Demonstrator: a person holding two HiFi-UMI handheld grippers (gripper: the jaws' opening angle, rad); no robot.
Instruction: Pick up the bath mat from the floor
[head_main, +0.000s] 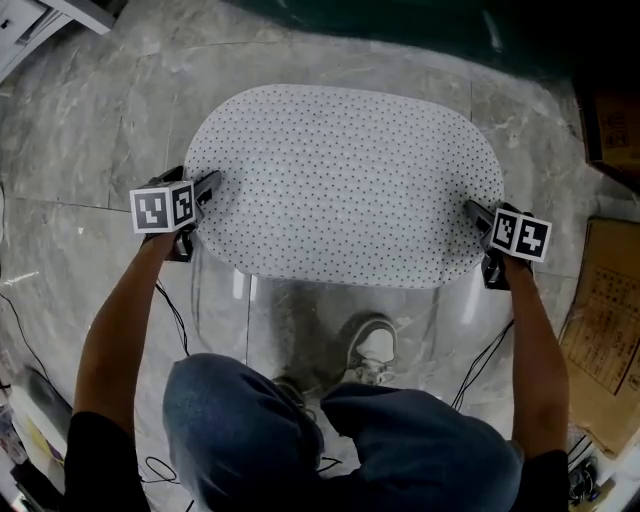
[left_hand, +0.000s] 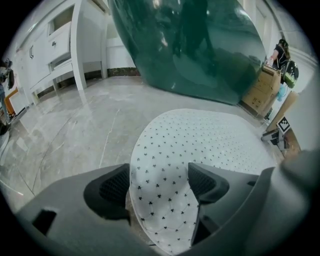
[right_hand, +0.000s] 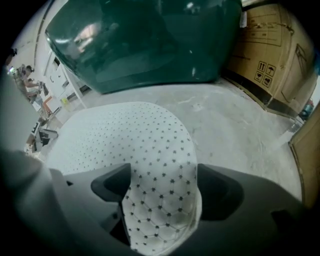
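Jaws of the left gripper (head_main: 208, 188) and right gripper (head_main: 480, 214) stand wide, each clamping one end of the white, black-dotted oval bath mat (head_main: 345, 180), which spans between them over the grey marble floor (head_main: 90, 130), a shoe (head_main: 375, 345) showing through its near part.

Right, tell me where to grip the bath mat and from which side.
Grip the bath mat at its two rounded ends, one gripper from each side, jaws pointing inward. It is a wide, thin oval, so a one-sided hold would probably let it droop. The left gripper and right gripper pinch those ends now.
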